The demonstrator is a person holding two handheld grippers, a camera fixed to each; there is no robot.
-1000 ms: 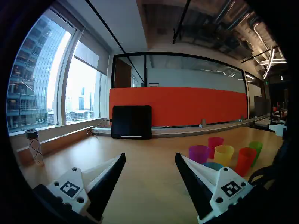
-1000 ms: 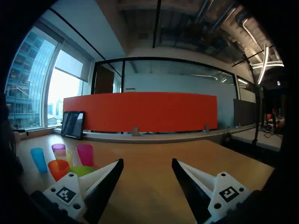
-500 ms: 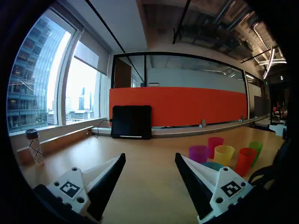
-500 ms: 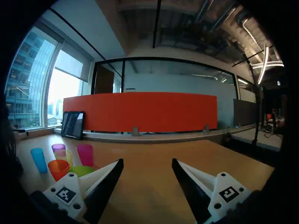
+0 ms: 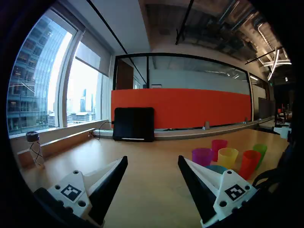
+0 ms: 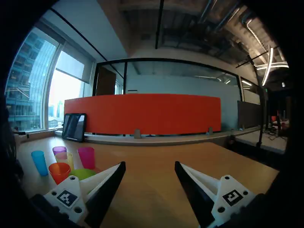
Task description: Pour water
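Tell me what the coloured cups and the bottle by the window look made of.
The coloured cups look like glossy translucent plastic: light glows through their walls. The bottle is clear, glass or plastic, cannot tell; see-through body, dark cap.

White tongs (image 5: 152, 157), black inner faces, square markers (image 5: 71, 192).

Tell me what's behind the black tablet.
The orange panel stands behind the tablet, which covers the panel's lower left part. Whatever props the tablet up is hidden.
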